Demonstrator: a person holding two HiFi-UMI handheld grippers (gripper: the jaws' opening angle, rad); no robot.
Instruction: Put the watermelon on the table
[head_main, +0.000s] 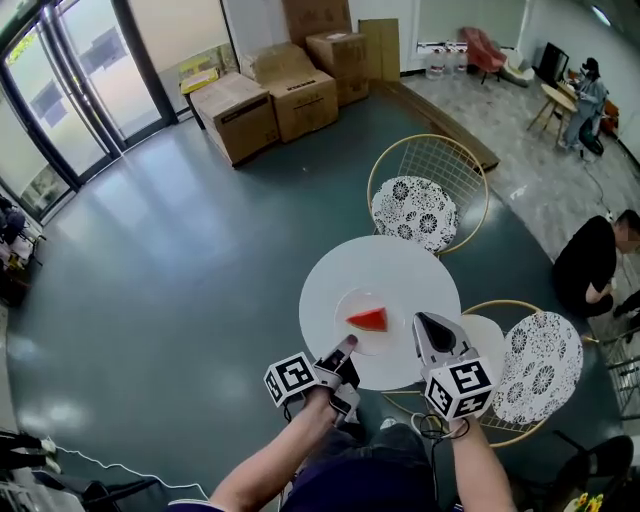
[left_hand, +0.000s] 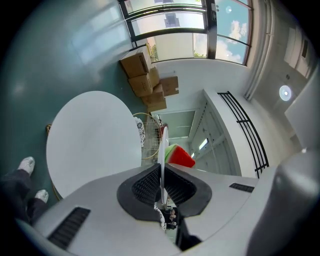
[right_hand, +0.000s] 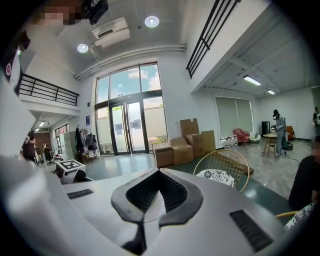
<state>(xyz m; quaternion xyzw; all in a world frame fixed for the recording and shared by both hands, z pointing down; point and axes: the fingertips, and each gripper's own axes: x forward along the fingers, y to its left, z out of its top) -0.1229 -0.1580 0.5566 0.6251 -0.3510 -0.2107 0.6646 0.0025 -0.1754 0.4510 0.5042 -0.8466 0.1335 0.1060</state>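
Observation:
A red watermelon wedge (head_main: 368, 320) with a green rind lies on a clear plate (head_main: 349, 300) held over the round white table (head_main: 335, 265). My left gripper (head_main: 347, 347), turned on its side, is shut on the plate's near rim. In the left gripper view the plate (left_hand: 163, 142) runs edge-on out of the pads (left_hand: 148, 186), with the watermelon wedge (left_hand: 178, 156) past them and the table (left_hand: 90, 140) a little apart from the plate. My right gripper (head_main: 425, 325) sits just right of the plate. In the right gripper view that gripper (right_hand: 152, 195) is shut with nothing between the jaws.
Two wire chairs with patterned cushions stand by the table, one behind (head_main: 413, 212) and one at the right (head_main: 540, 365). Cardboard boxes (head_main: 270, 100) sit far back by the glass doors. A person (head_main: 590, 265) sits at the right. My shoes (left_hand: 27, 165) show beneath the table.

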